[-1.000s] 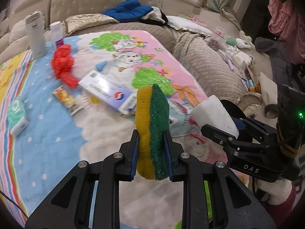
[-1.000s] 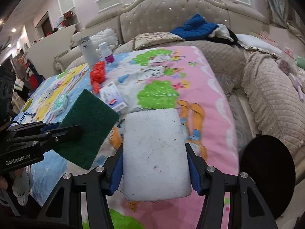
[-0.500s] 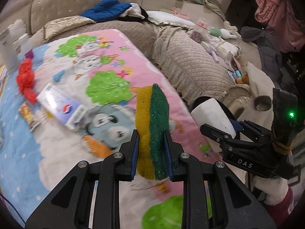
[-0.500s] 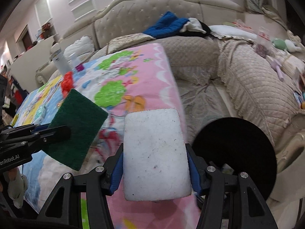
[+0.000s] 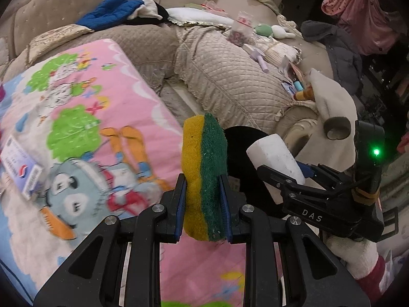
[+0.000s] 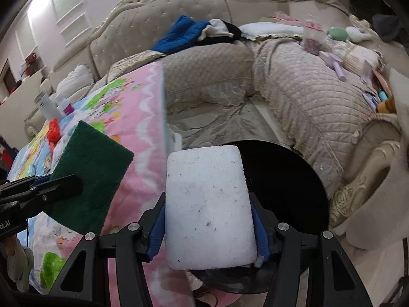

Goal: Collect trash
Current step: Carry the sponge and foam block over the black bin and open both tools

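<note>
To the left of the left gripper's jaws, a white and blue box (image 5: pixel 21 165) is seen lying on the cartoon-printed blanket (image 5: pixel 107 97). The left gripper (image 5: pixel 203 199) is clamped tight on a yellow and green sponge (image 5: pixel 203 176), which is held upright on its edge between the blue pads, the yellow layer against the left pad and the green layer against the right. Beyond the sponge and just right of the jaws, the dark round opening of a black bin (image 5: pixel 245 158) is visible. Further right, the right gripper (image 5: pixel 281 176) is seen from the side, carried by a gloved hand (image 5: pixel 352 253).

In the right wrist view, the left gripper (image 6: pixel 61 186) is seen left of the jaws with the sponge's green face (image 6: pixel 89 176) turned to the camera, over the blanket (image 6: pixel 143 117). The right gripper (image 6: pixel 208 220) is closed at middling width on a white foam block (image 6: pixel 208 204), gripped by its two side faces. The bin (image 6: pixel 286 179) lies directly behind and below the block, extending to the right of the jaws, beside a quilted beige sofa (image 6: pixel 314 107).
</note>
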